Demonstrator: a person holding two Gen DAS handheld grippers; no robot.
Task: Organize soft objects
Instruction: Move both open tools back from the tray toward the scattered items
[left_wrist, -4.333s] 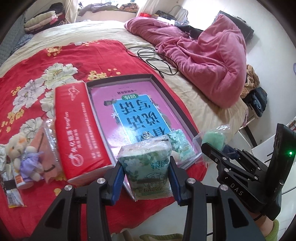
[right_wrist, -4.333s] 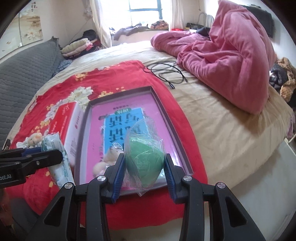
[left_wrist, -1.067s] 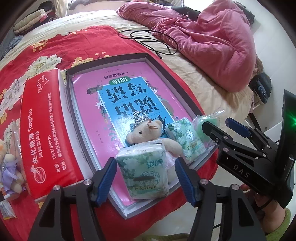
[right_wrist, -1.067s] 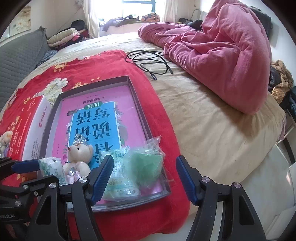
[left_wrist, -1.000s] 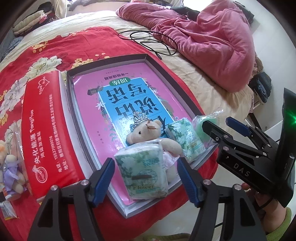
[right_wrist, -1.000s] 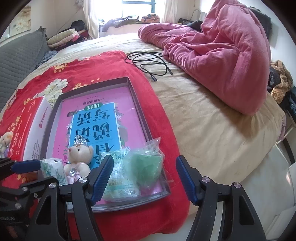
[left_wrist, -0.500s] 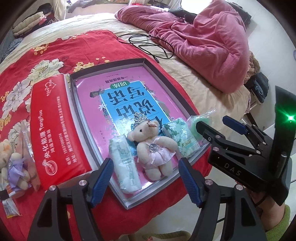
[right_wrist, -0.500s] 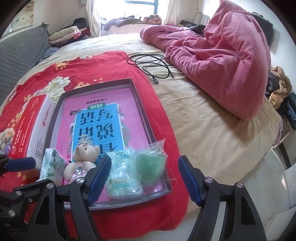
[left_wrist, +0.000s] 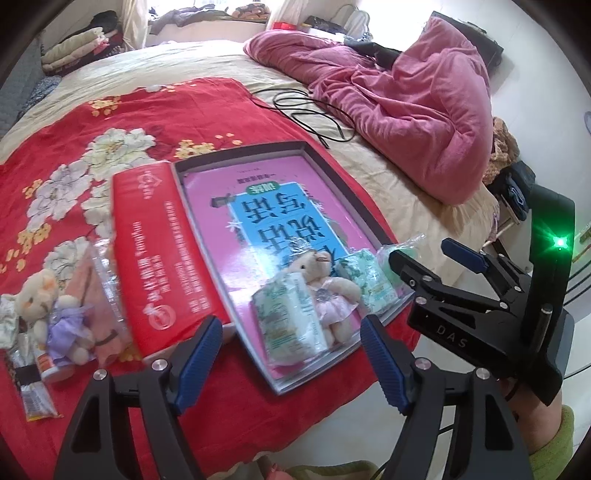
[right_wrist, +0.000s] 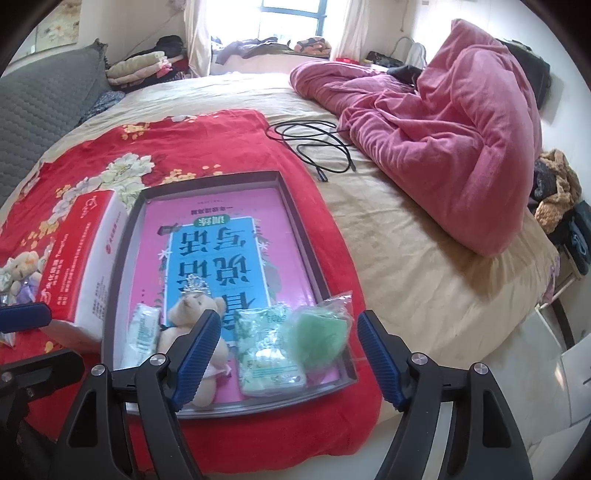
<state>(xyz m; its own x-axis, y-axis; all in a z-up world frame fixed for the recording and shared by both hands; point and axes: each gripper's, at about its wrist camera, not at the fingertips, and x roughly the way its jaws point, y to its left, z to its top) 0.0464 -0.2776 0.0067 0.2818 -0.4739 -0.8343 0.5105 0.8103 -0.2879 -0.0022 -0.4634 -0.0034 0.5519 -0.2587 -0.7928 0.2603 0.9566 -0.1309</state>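
Tray (right_wrist: 303, 225) holds four soft items along near edge. Purple-dressed bear (left_wrist: 55, 314) and pink bagged item (left_wrist: 107, 295) remain on bed. Left tongs (left_wrist: 291, 354), right tongs (right_wrist: 288, 343) spread, empty.

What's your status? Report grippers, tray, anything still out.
Left gripper and right gripper open, empty. Tray holds two tissue packs, bear, green pouf. Second bear and tissue box outside, left of tray.

Left gripper (left_wrist: 291, 360) spread wide, empty, above near tray (left_wrist: 325, 166) edge. Tissue pack (left_wrist: 290, 319) lying beside teddy bear (left_wrist: 325, 288) inside. Right gripper (left_wrist: 428, 254) open, near right.
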